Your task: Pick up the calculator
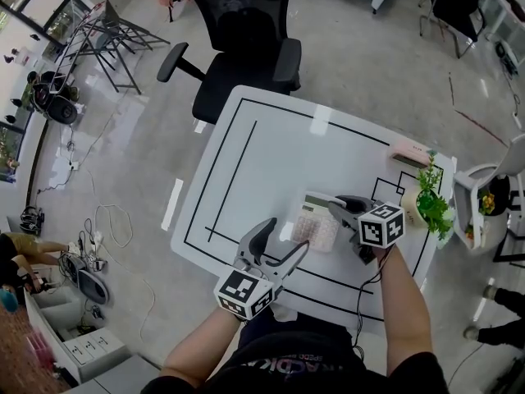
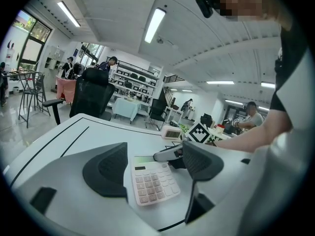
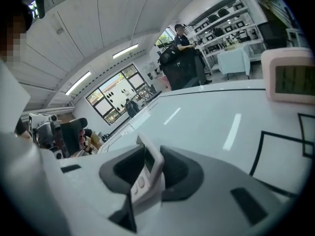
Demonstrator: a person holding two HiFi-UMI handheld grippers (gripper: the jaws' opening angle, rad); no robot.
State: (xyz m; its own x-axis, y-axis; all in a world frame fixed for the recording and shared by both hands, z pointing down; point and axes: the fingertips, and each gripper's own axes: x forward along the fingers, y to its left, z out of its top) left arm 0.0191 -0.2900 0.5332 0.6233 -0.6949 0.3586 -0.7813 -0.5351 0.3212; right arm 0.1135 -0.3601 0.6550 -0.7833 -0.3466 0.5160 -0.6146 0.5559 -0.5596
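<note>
Calculator (image 1: 316, 226) lies on the white bench (image 1: 271, 154), its display end between the fingers of the right gripper (image 1: 340, 208), which are narrowed onto both its faces. The left gripper (image 1: 283, 238) has its fingers wide apart and empty, with the calculator just ahead of them, untouched.

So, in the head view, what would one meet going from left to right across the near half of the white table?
left hand-held gripper → calculator → right hand-held gripper → potted plant
</note>
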